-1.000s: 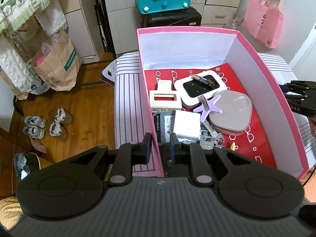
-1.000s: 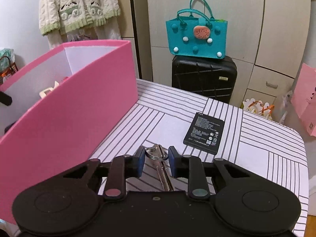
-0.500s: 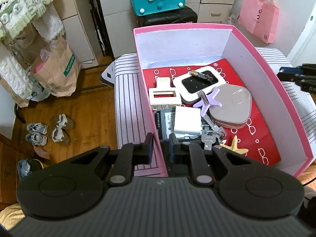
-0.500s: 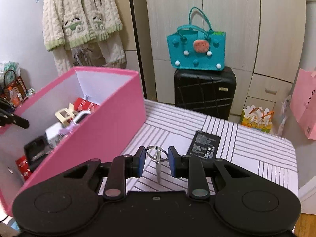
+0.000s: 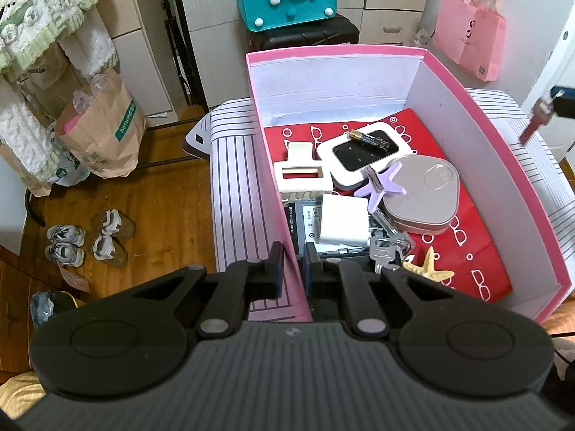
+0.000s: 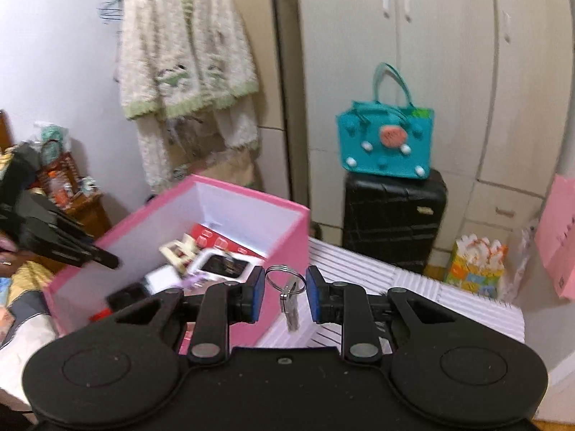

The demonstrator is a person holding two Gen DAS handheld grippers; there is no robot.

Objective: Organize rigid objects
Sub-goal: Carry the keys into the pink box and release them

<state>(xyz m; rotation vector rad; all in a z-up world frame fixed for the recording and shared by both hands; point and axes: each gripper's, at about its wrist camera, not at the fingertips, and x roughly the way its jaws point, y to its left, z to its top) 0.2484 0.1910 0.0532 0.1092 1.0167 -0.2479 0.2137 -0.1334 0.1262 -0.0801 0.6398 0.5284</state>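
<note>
My left gripper [image 5: 291, 265] is shut on the near left wall of the pink box [image 5: 267, 151]. The box holds a cream hair clip [image 5: 301, 176], a white device with a battery on it [image 5: 363, 154], a white charger [image 5: 343, 224], a purple star clip [image 5: 381, 188], a pink-grey case [image 5: 424, 194], keys [image 5: 386, 248] and a yellow star clip [image 5: 429, 267]. My right gripper [image 6: 285, 292] is shut on a key ring [image 6: 284, 280] with a key [image 6: 290, 309] hanging from it, held in the air right of the box [image 6: 230, 327]. The key also shows in the left wrist view [image 5: 535, 122].
The box stands on a striped table [image 5: 233, 186]. Behind it are a black suitcase [image 6: 393, 219] with a teal bag [image 6: 386, 143] on top. A paper bag [image 5: 104, 133] and shoes [image 5: 90, 237] are on the wooden floor at left. A pink bag [image 5: 470, 36] hangs at right.
My right gripper has lifted the key ring off the table and moved up toward the box. My left gripper has kept its hold on the box wall.
</note>
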